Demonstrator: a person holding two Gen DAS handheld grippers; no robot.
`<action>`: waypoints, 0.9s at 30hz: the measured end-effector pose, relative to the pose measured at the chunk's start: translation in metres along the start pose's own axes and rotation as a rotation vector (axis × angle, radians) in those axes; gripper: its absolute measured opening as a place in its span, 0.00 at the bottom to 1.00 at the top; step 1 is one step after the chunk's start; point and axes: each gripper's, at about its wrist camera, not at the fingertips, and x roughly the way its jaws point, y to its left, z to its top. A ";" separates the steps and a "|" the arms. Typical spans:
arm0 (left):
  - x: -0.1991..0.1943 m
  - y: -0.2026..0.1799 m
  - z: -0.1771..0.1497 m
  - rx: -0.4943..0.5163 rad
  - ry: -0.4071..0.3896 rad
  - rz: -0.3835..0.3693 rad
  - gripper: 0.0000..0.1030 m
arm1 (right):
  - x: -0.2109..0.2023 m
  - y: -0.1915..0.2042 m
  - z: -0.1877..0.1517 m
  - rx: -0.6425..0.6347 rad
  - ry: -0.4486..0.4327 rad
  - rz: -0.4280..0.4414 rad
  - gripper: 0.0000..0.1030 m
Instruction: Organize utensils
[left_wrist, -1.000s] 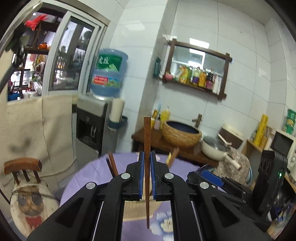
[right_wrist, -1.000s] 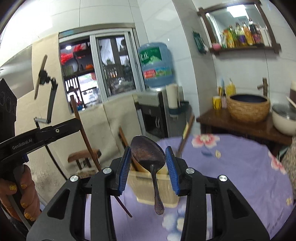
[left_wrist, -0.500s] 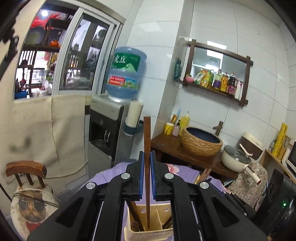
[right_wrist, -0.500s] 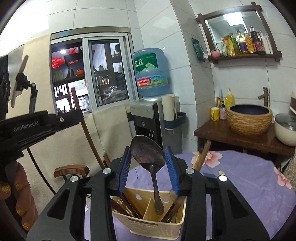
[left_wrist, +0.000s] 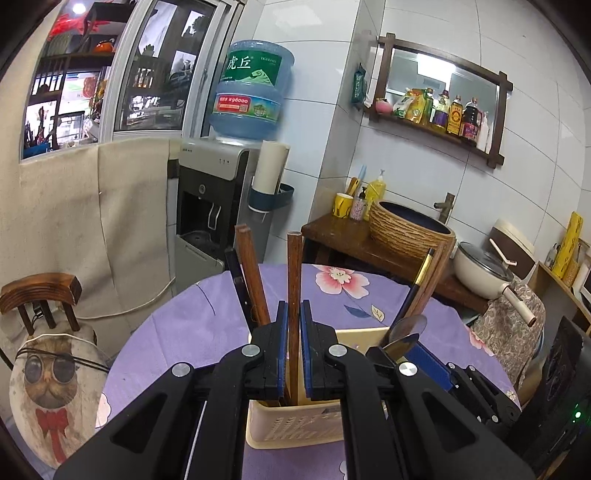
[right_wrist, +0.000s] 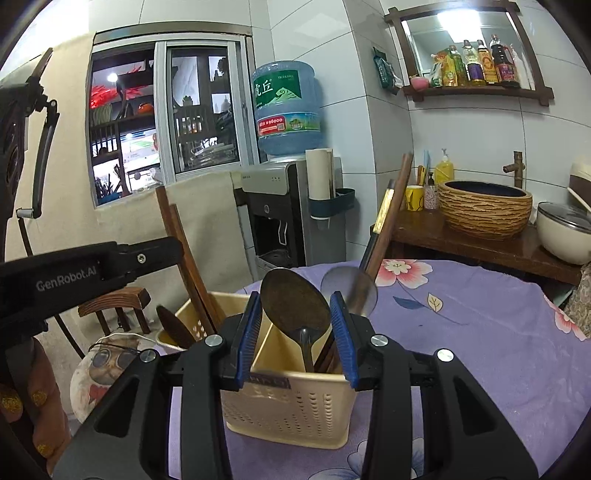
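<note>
Two grippers hang over the cream utensil basket (right_wrist: 291, 406) on the purple flowered tablecloth (right_wrist: 480, 332), both aimed forward and down at it. The left gripper (left_wrist: 294, 347) is clamped on a wooden chopstick (left_wrist: 294, 280) standing upright, its lower end inside the basket's left compartment. The right gripper (right_wrist: 295, 332) pinches a dark spoon (right_wrist: 295, 306) by the bowl, handle pointing straight down into a compartment on the basket's right side.
</note>
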 end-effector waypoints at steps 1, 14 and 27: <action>-0.001 -0.001 -0.001 0.014 -0.006 0.003 0.06 | 0.000 -0.001 -0.001 0.001 0.002 -0.006 0.38; -0.080 0.004 -0.021 0.082 -0.136 0.010 0.91 | -0.065 -0.001 -0.006 -0.048 -0.063 -0.031 0.77; -0.193 0.016 -0.129 0.106 -0.148 0.030 0.94 | -0.242 0.028 -0.091 -0.083 -0.134 -0.078 0.95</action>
